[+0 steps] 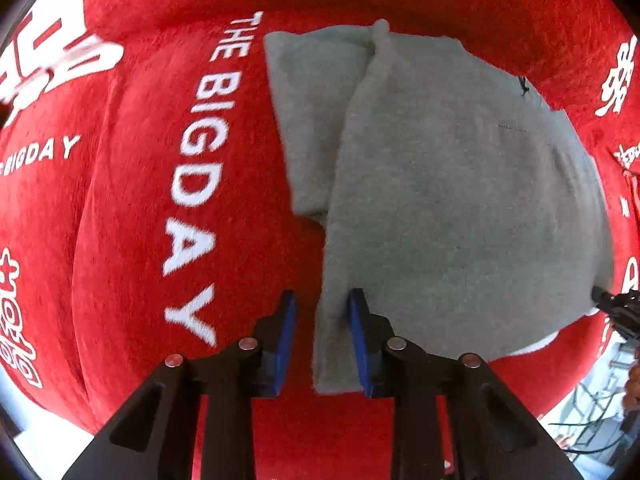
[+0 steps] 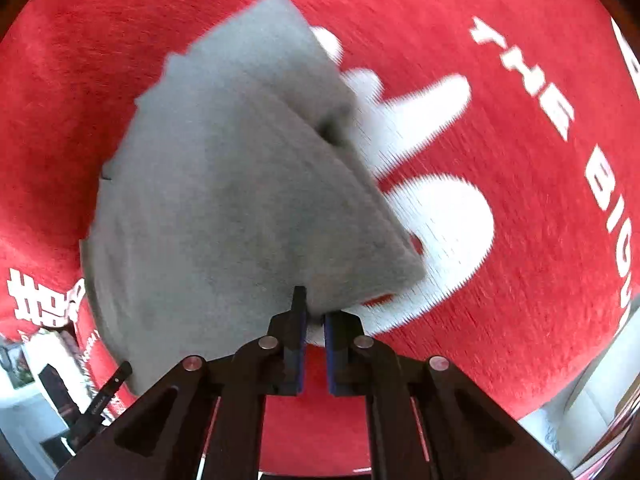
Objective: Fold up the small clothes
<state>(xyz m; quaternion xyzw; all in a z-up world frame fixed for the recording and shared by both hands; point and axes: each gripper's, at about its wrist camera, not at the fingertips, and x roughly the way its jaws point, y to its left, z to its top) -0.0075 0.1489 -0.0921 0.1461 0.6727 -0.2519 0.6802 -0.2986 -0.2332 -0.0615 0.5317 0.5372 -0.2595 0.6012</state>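
Tongs status: left tongs (image 1: 322, 308) parted, straddling near-left edge of grey folded garment (image 1: 448, 184), not clamped. Right tongs (image 2: 316, 312) narrow, pinching garment's near corner, cloth blurred. Garment lies on red plush blanket (image 1: 132, 200) printed "THE BIGDAY" (image 1: 200, 184).

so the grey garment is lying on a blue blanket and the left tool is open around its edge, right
Not quite: the blanket is red with white lettering, not blue, as the left wrist view shows. The rest holds: the grey garment lies on it and the left tool is open, with the garment's edge between its blue pads.
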